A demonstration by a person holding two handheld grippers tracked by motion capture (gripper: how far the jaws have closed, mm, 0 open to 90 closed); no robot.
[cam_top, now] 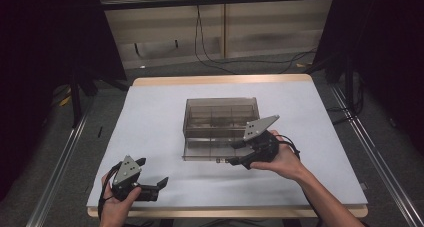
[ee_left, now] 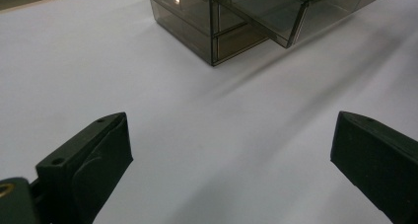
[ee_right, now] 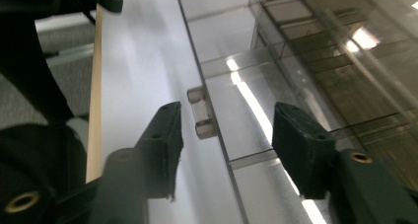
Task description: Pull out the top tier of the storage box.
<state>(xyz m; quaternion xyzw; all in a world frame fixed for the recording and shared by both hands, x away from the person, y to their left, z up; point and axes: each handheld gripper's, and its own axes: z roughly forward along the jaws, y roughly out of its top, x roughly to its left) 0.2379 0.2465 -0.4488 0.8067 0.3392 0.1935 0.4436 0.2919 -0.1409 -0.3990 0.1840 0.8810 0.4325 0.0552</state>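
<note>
Your right gripper (cam_top: 234,153) sits at the front right of the smoky, see-through plastic drawer box (cam_top: 220,118), with its jaws parted and nothing pinched between them. In the right gripper view the two black jaws stand on either side of the front wall of the pulled-out transparent drawer (ee_right: 256,110), one outside it and one over its inside, and neither pad presses on the plastic. The small clear tab handle (ee_right: 201,112) on that front wall lies just ahead of the jaw on the left of that view, close to it but apart. The drawer is slid out toward you from the lower part of the box, and thin dividers split its inside into compartments; the box itself stands near the middle of the white table surface (cam_top: 160,117), slightly toward the right. Your right hand (cam_top: 285,159) wraps the gripper body from behind, the grey three-cornered plate on top. Your left gripper (cam_top: 152,177) rests low at the near left part of the table, well apart from the box, its jaws spread wide over bare white surface with nothing between them. In the left gripper view the corner of the box and the open drawer show far ahead.
</note>
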